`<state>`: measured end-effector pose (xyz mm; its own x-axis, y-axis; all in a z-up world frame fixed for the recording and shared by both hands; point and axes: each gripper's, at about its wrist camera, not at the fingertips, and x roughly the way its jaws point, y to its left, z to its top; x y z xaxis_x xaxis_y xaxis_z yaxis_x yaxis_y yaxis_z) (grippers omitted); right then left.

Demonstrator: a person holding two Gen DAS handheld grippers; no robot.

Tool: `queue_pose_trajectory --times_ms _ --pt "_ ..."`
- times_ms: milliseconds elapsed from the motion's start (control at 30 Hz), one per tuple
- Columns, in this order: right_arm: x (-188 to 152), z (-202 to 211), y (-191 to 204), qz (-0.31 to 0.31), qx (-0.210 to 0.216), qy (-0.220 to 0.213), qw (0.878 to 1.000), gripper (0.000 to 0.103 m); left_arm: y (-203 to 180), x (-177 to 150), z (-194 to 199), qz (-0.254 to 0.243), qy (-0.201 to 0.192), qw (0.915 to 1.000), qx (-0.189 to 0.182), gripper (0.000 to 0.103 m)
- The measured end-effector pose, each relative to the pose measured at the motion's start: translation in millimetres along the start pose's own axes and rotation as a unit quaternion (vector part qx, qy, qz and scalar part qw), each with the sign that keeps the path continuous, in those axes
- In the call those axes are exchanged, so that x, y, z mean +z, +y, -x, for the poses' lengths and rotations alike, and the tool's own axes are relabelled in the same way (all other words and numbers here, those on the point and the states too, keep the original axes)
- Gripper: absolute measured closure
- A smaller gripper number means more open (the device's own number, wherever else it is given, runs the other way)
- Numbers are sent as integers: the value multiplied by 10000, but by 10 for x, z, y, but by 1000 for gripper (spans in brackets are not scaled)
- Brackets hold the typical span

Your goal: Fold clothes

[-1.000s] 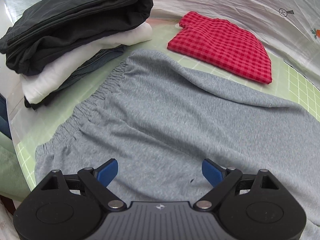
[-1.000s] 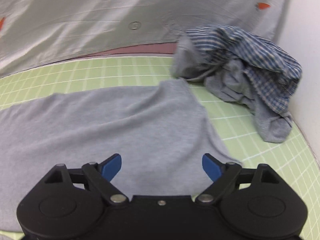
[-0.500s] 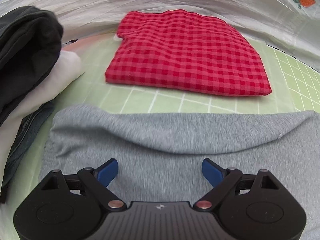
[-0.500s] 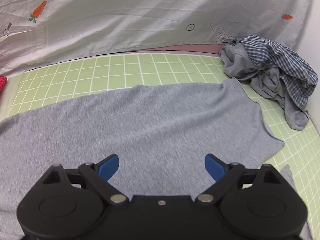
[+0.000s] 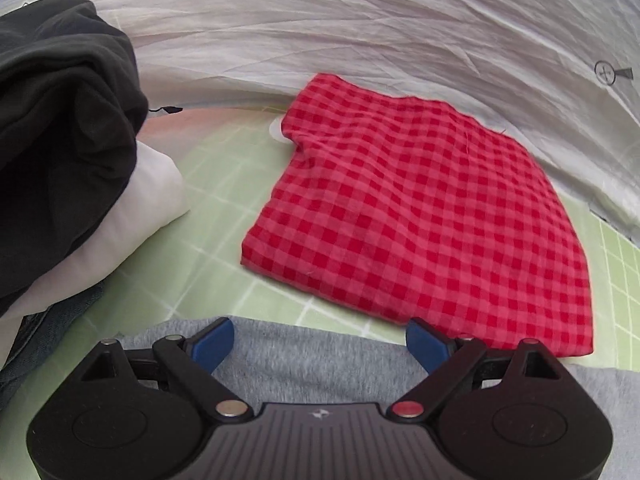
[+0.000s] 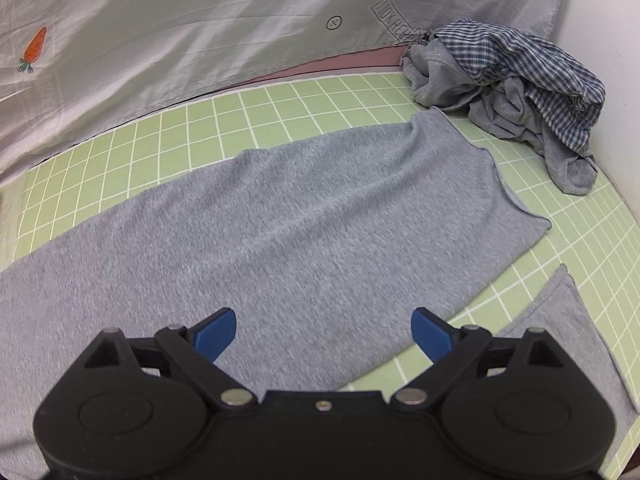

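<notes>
What I can't see well

My left gripper (image 5: 320,344) covers most of the grey pants (image 5: 312,356), so I see only a strip of them. The pile of folded clothes (image 5: 68,168) runs off the left edge, and the blue piece under it is mostly hidden. My right gripper (image 6: 324,336) hides the near part of the pants (image 6: 280,216), and the other leg (image 6: 560,340) is cut by the edge. The crumpled heap (image 6: 516,84) is too tangled to tell pieces apart.

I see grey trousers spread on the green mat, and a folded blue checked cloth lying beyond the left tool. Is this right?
Not quite: the folded checked cloth beyond the left tool is red, as the left wrist view shows. The grey trousers do lie spread on the green mat.
</notes>
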<state>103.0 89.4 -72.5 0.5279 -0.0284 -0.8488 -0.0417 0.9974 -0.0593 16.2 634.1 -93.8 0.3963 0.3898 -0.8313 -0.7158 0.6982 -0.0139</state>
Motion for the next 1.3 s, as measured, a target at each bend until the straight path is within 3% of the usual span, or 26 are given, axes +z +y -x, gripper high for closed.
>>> queue_pose_trajectory --times_ms 233,567,767,933,1300 --pt "-264 159 -167 -18 311 -5 9995 4 73 -576 681 -25 88 9996 -276 10" --pt "-1079 458 -1075 -991 836 26 9916 2 -77 -1737 1488 -382 409 9977 -374 10" --pt "-1647 506 -1939 -2033 1181 331 9714 2 -393 -2069 1885 -371 423 9974 -445 10" --pt "-1881 485 -2487 -2559 1418 399 9554 2 -703 -2387 2061 -369 587 9962 -527 10" --pt "-2019 265 -3004 -3229 1904 601 9251 0 -979 -2759 2306 -416 742 9949 -543 10"
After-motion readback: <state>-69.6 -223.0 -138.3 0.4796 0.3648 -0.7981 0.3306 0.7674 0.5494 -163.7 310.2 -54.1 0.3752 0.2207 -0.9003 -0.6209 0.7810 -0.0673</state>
